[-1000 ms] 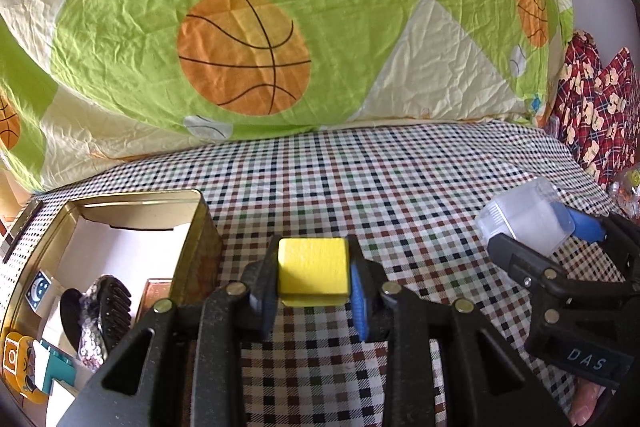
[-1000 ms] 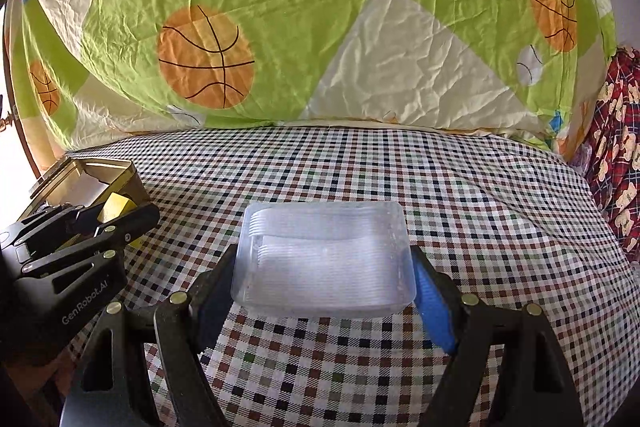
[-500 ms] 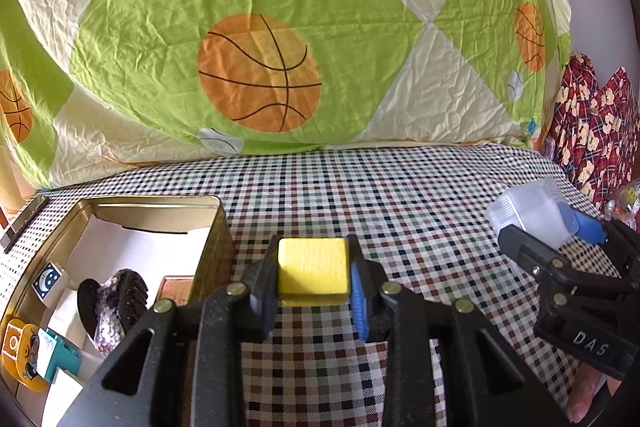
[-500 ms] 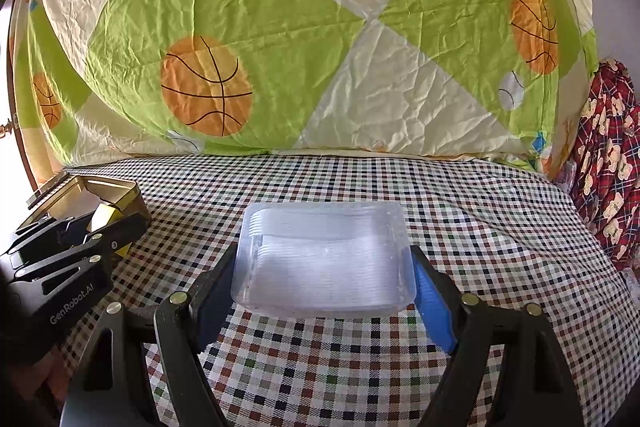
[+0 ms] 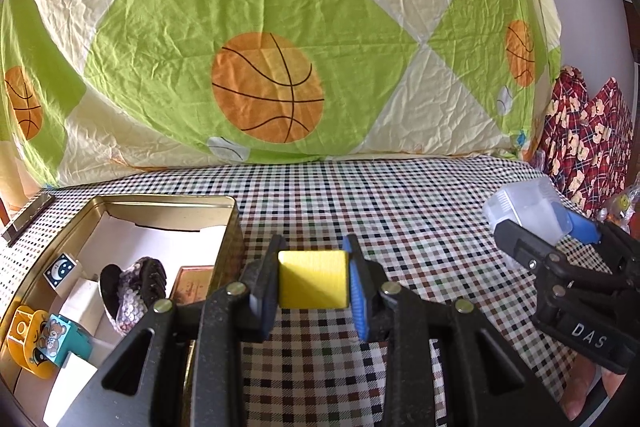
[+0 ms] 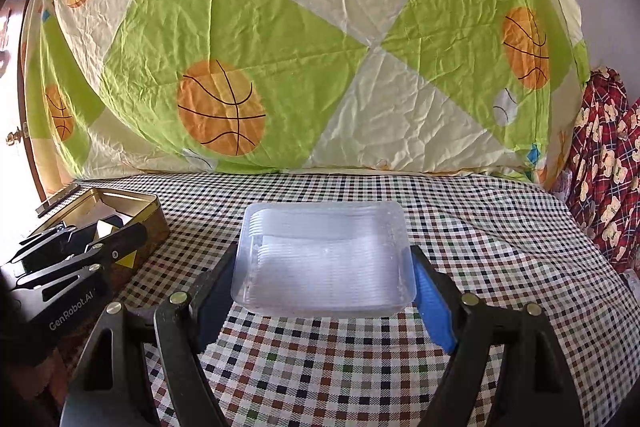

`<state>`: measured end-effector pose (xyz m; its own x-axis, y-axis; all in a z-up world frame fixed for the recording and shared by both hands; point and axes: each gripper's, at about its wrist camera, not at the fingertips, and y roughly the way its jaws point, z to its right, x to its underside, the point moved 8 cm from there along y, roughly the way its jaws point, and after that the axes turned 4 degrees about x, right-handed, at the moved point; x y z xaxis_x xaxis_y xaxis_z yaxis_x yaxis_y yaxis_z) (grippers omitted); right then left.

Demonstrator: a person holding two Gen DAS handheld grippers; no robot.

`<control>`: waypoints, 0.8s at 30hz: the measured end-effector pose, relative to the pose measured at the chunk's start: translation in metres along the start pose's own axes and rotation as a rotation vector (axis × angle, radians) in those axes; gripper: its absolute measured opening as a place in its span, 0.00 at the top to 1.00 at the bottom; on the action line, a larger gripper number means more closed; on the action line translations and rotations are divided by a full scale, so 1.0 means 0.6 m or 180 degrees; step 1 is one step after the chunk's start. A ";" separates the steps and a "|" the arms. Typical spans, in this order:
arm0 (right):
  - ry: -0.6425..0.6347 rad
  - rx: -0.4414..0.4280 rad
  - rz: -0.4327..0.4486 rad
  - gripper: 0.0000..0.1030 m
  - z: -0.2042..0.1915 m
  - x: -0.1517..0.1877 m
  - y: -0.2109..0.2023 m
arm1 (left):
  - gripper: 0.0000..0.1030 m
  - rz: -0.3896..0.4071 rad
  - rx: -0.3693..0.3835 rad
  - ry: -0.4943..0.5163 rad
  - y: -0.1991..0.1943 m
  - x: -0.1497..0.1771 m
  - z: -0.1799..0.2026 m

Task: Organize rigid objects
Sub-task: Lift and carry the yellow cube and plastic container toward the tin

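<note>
At the far left, on the checked tablecloth [image 5: 400,211], stands the open gold rectangular metal tin [image 5: 236,227], already holding a black sequined hair claw [image 5: 136,291], a small cube with a moon picture [image 5: 60,267] and other small pieces. Just right of its near wall, the left gripper [image 5: 312,285] is clamped on the small yellow cube-shaped block [image 5: 312,283], one pad on each flat side face, the block held above the cloth and outside the tin. It looks light, stiff and smooth; its flat parallel faces give a sure hold, though a glossy surface could slip if the squeeze eases. Farther right, the right gripper [image 6: 324,283] is closed on the clear rectangular plastic tray [image 6: 324,255], pads pressed on its two short end walls, the tray raised off the cloth between the fingers. That tray appears thin-walled and very light, likely to flex or crack under hard pressure, so the grip seems best kept near the stiffer rim.
</note>
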<state>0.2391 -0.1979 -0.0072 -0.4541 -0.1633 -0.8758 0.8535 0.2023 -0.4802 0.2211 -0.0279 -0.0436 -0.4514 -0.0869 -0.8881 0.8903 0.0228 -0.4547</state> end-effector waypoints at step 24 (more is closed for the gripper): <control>0.0015 -0.0077 0.0201 0.21 -0.015 0.003 -0.040 | 0.72 0.0187 0.0053 0.0159 -0.057 0.010 0.013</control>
<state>0.2157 -0.1945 0.0023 -0.4008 -0.1450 -0.9046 0.8740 0.2355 -0.4250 0.1887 -0.0372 -0.0329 -0.4004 -0.0360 -0.9157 0.9161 0.0098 -0.4009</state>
